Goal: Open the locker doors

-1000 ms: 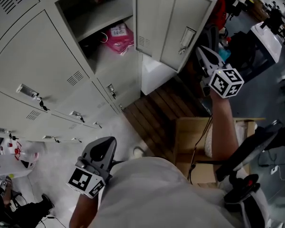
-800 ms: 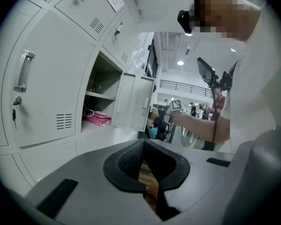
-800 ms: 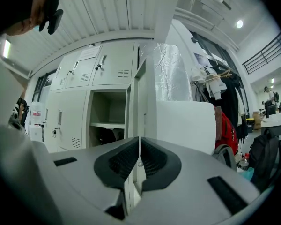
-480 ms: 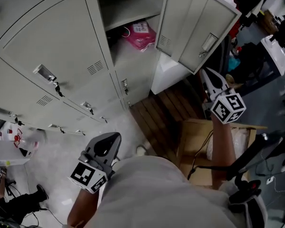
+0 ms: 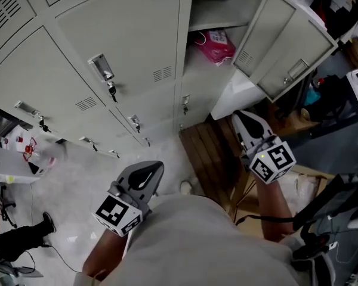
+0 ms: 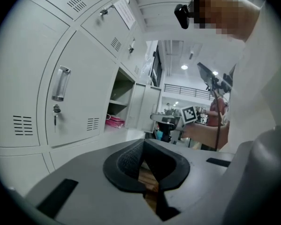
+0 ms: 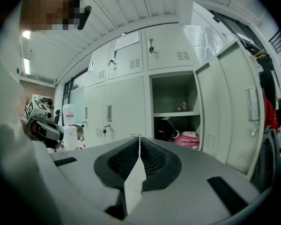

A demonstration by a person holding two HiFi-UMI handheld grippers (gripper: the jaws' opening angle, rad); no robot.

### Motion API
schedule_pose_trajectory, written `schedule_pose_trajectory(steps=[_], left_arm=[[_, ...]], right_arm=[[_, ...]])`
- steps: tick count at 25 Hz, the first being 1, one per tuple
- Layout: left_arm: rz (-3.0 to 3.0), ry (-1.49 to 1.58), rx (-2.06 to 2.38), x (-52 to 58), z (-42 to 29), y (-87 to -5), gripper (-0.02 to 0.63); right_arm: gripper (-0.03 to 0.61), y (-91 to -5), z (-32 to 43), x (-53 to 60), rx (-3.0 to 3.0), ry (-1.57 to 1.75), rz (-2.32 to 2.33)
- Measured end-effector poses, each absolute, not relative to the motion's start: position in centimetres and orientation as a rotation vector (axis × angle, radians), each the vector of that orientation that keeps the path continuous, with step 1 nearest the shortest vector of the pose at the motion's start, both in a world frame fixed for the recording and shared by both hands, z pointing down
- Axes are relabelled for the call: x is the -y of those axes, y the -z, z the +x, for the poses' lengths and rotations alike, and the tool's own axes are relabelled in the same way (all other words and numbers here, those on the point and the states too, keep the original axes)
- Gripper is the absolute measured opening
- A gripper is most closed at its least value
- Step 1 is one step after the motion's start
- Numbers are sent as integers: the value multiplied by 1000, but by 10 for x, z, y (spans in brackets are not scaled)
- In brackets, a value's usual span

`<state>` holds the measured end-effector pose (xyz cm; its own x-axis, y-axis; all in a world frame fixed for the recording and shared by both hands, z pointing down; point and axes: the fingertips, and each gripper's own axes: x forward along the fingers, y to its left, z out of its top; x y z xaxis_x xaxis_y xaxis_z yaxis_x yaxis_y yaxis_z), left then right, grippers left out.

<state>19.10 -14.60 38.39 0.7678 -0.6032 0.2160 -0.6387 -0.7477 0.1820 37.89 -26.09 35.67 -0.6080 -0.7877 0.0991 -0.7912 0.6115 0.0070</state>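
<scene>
A wall of grey lockers (image 5: 59,94) fills the top of the head view. One locker door (image 5: 286,46) at the upper right stands swung open, and a pink bag (image 5: 216,45) lies in its compartment. Beside it a closed door (image 5: 125,52) carries a metal handle (image 5: 101,67) with a key. My right gripper (image 5: 237,117) is shut and empty, held below the open door and apart from it. My left gripper (image 5: 155,167) is also shut and empty, low near my body, away from the lockers. The right gripper view shows the open compartment (image 7: 173,111) ahead; the left gripper view shows the closed door's handle (image 6: 60,83).
A wooden pallet (image 5: 209,154) lies on the floor below the open locker, with a cardboard box (image 5: 298,183) to its right. A white table with bottles (image 5: 12,157) stands at the left, and another person's legs (image 5: 21,240) show at the lower left. Dark equipment crowds the right edge.
The head view has swung so the lockers sit further right and closer. My right gripper has dropped away from the open door's handle toward my body. The left gripper has barely moved.
</scene>
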Motion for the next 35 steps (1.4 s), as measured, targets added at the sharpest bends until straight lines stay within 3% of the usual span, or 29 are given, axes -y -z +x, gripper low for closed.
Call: schedule_pose_trajectory(steps=[26, 31, 35], left_arm=[[2694, -174, 1084, 105, 10, -385, 9], [2690, -180, 1086, 99, -20, -393, 9], [2695, -168, 1091, 95, -38, -397, 9]], right_arm=[[23, -346, 92, 238, 2828, 41, 1042], [85, -341, 63, 257, 2815, 45, 1123], [94, -331, 50, 277, 2803, 45, 1198]])
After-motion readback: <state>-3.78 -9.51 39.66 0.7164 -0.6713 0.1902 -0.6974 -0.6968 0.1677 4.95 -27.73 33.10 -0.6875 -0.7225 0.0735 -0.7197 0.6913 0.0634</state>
